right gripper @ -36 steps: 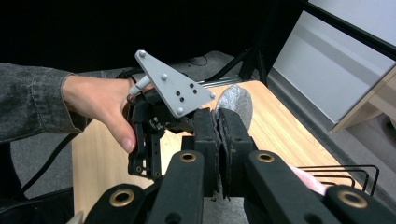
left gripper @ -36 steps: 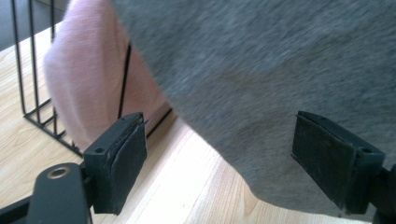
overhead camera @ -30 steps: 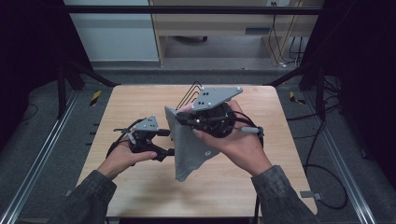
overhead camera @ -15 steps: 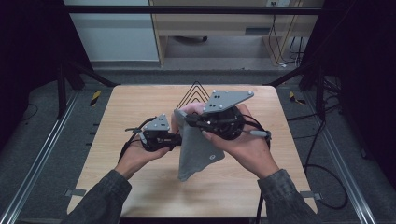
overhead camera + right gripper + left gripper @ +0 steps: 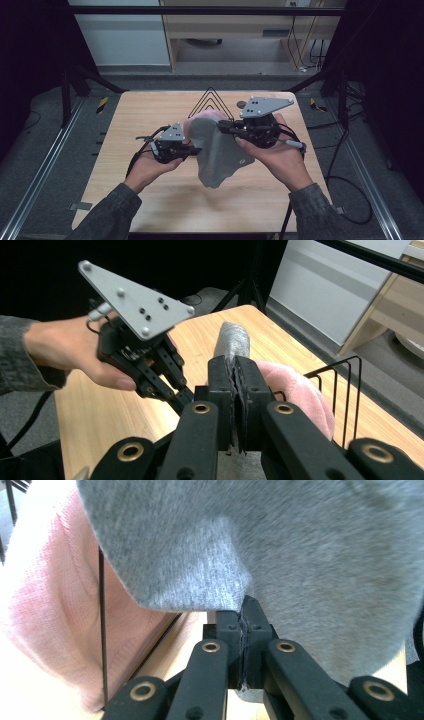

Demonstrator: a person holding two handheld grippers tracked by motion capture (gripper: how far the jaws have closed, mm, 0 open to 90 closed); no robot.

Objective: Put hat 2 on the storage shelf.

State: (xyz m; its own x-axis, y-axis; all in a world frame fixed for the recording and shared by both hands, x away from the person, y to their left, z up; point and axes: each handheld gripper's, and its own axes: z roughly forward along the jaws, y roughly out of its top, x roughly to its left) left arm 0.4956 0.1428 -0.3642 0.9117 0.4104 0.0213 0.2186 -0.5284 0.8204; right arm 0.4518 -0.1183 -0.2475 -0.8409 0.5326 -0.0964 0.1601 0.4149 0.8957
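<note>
The grey cloth (image 5: 217, 152) hangs over the middle of the wooden table (image 5: 125, 130), held up by 2 claws. The left claw (image 5: 196, 149) has just been closing and now pinches the cloth's edge at 9 o'clock. The right claw (image 5: 222, 125) is clamped tight on the cloth at 12 o'clock. A pink cloth (image 5: 202, 118) sits just behind — beside a black wire rack (image 5: 210, 100).

Both forearms wear dark grey knit sleeves (image 5: 116, 207). Left gripper (image 5: 196, 149) and right gripper (image 5: 222, 125): black linkage jaws, brass-ringed pivots, grey three-cornered top plates with screws, black cables trailing.
</note>
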